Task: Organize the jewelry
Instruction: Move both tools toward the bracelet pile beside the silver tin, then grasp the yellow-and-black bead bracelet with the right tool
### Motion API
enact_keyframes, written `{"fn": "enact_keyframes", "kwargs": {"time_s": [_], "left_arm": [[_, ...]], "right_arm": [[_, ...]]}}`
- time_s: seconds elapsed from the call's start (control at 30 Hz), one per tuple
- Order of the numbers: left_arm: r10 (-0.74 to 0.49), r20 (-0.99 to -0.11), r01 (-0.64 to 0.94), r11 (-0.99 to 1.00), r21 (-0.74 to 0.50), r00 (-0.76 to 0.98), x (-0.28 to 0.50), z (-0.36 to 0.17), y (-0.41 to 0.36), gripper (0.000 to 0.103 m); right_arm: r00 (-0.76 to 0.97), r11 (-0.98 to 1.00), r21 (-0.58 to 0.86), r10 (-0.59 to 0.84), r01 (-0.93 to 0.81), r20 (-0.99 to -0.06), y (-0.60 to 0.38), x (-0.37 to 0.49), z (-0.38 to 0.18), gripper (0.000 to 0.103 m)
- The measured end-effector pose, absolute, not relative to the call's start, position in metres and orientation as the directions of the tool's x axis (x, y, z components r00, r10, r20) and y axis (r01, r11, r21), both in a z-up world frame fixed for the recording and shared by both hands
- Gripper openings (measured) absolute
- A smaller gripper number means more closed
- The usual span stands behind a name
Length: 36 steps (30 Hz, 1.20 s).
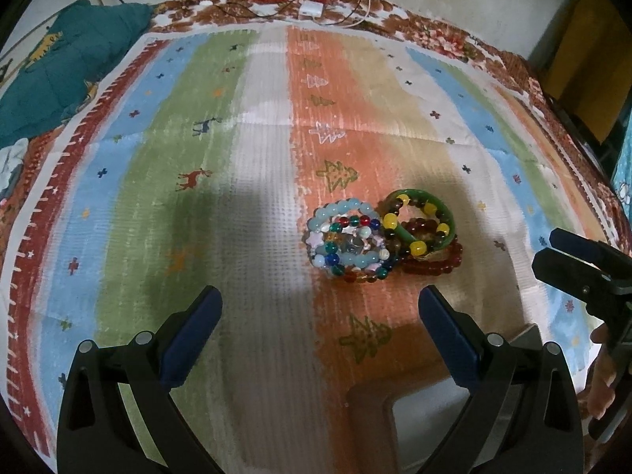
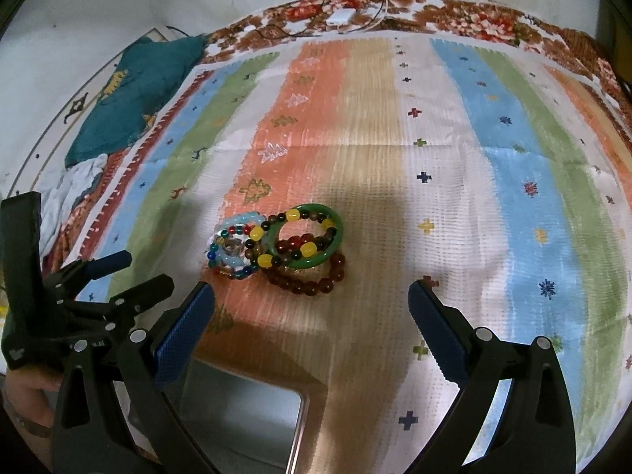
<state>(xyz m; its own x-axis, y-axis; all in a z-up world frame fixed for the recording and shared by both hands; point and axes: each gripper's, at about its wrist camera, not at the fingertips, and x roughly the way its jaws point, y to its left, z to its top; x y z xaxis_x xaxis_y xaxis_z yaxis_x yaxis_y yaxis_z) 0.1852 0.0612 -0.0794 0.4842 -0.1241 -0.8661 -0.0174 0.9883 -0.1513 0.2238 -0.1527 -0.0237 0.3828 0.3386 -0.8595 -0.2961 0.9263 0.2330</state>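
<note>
A heap of bracelets lies on the striped cloth (image 1: 260,166): a light-blue bead bracelet (image 1: 335,210), a multicolour bead bracelet (image 1: 351,272), a green bangle (image 1: 446,213), a yellow-and-brown bead bracelet (image 1: 389,221) and a dark red bead bracelet (image 1: 430,266). The heap also shows in the right wrist view, with the green bangle (image 2: 312,262) and dark red bracelet (image 2: 312,286). My left gripper (image 1: 320,308) is open and empty, just short of the heap. My right gripper (image 2: 312,304) is open and empty, just short of the heap.
A metal tin with a copper-coloured rim (image 2: 304,403) sits near me below the grippers; it also shows in the left wrist view (image 1: 367,395). A teal garment (image 1: 67,63) lies at the far left. Cables and a white adapter (image 1: 312,10) lie at the far edge.
</note>
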Motion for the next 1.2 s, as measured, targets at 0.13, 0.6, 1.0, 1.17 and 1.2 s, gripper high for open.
{"fn": "enact_keyframes", "kwargs": {"time_s": [0.13,0.6,1.0,1.17,1.2], "left_arm": [[-0.119,-0.879,-0.021,0.989,-0.145,0.461,0.194,-0.090,0.065,0.097],[-0.159,-0.906,-0.010,0.984,-0.177,0.391,0.214,-0.116,0.068,0.072],[-0.180,-0.906,0.005,0.981,-0.193,0.383,0.226,-0.122,0.070,0.055],[-0.188,-0.903,0.014,0.980,-0.198,0.385,0.228,-0.124,0.069,0.052],[-0.186,-0.904,0.013,0.981,-0.196,0.386,0.229,-0.124,0.068,0.052]], "right_arm": [[0.356,0.927,0.249,0.340,-0.279,-0.870,-0.151,0.233,-0.033,0.099],[0.292,0.922,0.296,0.364,-0.250,-0.884,-0.138,0.259,-0.055,0.090],[0.247,0.920,0.303,0.363,-0.249,-0.898,-0.128,0.276,-0.072,0.066],[0.223,0.921,0.307,0.360,-0.238,-0.906,-0.126,0.280,-0.079,0.046],[0.218,0.922,0.310,0.360,-0.234,-0.907,-0.125,0.281,-0.081,0.045]]}}
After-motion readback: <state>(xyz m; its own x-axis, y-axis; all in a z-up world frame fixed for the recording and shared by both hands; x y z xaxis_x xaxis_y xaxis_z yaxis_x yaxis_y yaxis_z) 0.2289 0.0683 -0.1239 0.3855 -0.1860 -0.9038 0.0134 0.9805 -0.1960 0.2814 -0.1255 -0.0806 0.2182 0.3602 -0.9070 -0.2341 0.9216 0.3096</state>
